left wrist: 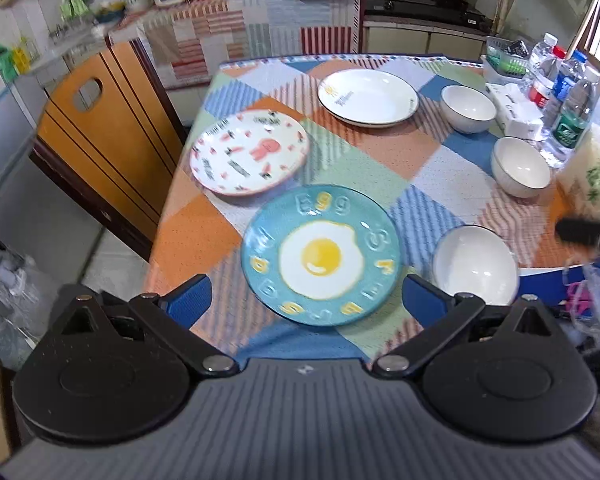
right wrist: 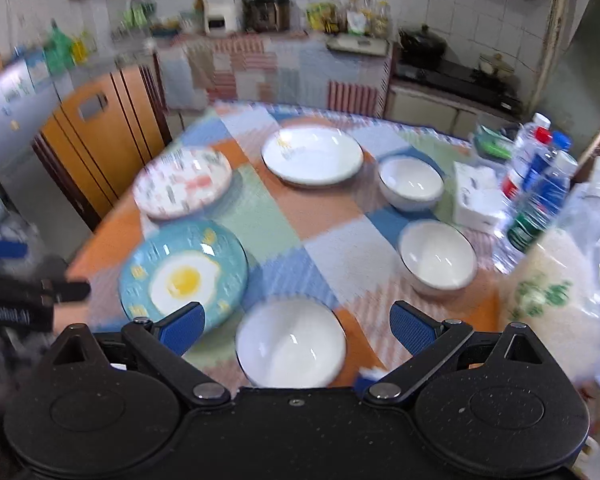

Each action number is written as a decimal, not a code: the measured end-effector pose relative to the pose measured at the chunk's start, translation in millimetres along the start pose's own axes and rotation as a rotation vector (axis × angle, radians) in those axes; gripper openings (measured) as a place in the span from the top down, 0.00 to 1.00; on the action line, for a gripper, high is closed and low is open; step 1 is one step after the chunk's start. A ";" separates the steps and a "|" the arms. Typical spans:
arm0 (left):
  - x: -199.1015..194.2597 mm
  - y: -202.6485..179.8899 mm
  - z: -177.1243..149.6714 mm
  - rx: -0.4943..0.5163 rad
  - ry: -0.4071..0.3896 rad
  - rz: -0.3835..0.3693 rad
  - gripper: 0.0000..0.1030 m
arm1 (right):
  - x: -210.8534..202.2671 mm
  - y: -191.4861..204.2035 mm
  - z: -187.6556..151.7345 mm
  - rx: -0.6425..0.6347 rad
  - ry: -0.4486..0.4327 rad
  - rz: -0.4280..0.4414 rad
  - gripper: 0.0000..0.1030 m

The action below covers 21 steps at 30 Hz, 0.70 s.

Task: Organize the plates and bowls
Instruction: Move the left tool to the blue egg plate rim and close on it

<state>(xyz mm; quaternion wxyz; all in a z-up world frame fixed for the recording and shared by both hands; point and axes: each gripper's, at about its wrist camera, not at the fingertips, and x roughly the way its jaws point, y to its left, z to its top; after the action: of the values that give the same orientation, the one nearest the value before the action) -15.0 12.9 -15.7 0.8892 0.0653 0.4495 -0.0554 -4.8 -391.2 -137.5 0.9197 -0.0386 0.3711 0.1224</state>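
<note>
A blue fried-egg plate lies near the table's front edge, a pink-patterned plate behind it to the left, and a white plate further back. Three white bowls stand on the right: far, middle, near. My left gripper is open above the egg plate's near rim. My right gripper is open, its fingers either side of the near bowl and above it. The egg plate also shows in the right wrist view.
Water bottles, a tissue box and a printed bag crowd the table's right edge. An orange chair stands at the left. The patchwork tablecloth covers the table. Kitchen counters and a stove line the back.
</note>
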 end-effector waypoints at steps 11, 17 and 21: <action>72.9 35.2 12.3 0.019 0.051 0.121 0.02 | 81.6 1.4 18.1 -0.213 -0.177 0.293 0.02; 133.3 55.8 10.6 0.026 0.159 0.020 0.02 | 158.7 3.6 17.2 -0.142 0.063 0.396 0.10; 167.3 70.0 13.8 -0.066 0.245 -0.067 0.07 | 199.8 -3.8 13.0 -0.029 0.195 0.462 0.11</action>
<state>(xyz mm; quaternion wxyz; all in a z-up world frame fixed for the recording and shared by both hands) 105.6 73.0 -137.9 0.8270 0.0274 0.5582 -0.0618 143.7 -353.5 -266.4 0.8265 0.0224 0.4553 0.3305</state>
